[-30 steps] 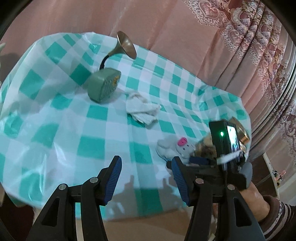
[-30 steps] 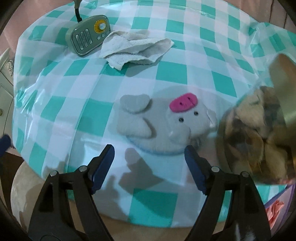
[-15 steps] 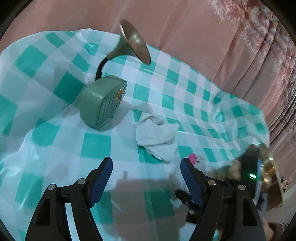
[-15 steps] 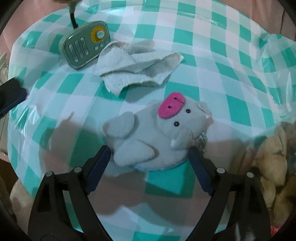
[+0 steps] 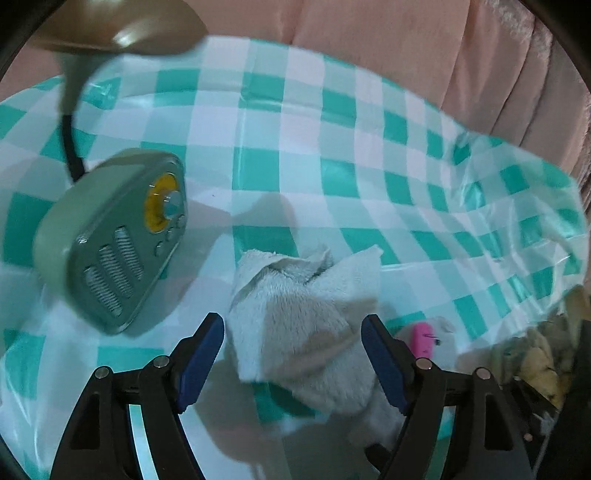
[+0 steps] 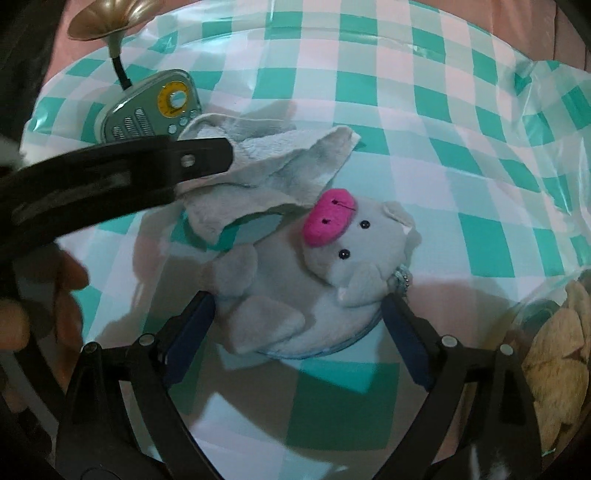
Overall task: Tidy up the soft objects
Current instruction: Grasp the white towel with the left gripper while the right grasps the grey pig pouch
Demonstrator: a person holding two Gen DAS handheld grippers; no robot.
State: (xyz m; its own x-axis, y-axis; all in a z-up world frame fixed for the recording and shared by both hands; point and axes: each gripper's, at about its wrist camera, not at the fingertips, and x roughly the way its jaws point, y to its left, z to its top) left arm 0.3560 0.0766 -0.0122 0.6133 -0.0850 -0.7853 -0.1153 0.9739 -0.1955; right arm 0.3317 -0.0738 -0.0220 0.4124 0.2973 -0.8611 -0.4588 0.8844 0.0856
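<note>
A crumpled white towel [image 5: 295,314] lies on the green-checked tablecloth [image 5: 332,147]. My left gripper [image 5: 291,323] stands open astride it, and the blue pads do not press on it. Right beside the towel [image 6: 280,162] lies a grey plush pig [image 6: 332,266] with a pink snout. My right gripper [image 6: 295,301] straddles the pig's body with its jaws opening, the pads close to its sides. In the right wrist view a black finger [image 6: 147,162] of the left gripper crosses over the towel. The pig's snout [image 5: 423,338] peeks out past the left gripper's right finger.
A green radio [image 5: 110,240] with a brass horn [image 6: 107,14] on a black neck stands just left of the towel. A clear bag of tan plush things [image 6: 554,350] sits at the table's right edge. A pink curtain [image 5: 406,37] hangs behind the table.
My left gripper has travelled across the table to the towel and opened wider around it. My right gripper has closed in on the pig, its jaws spreading.
</note>
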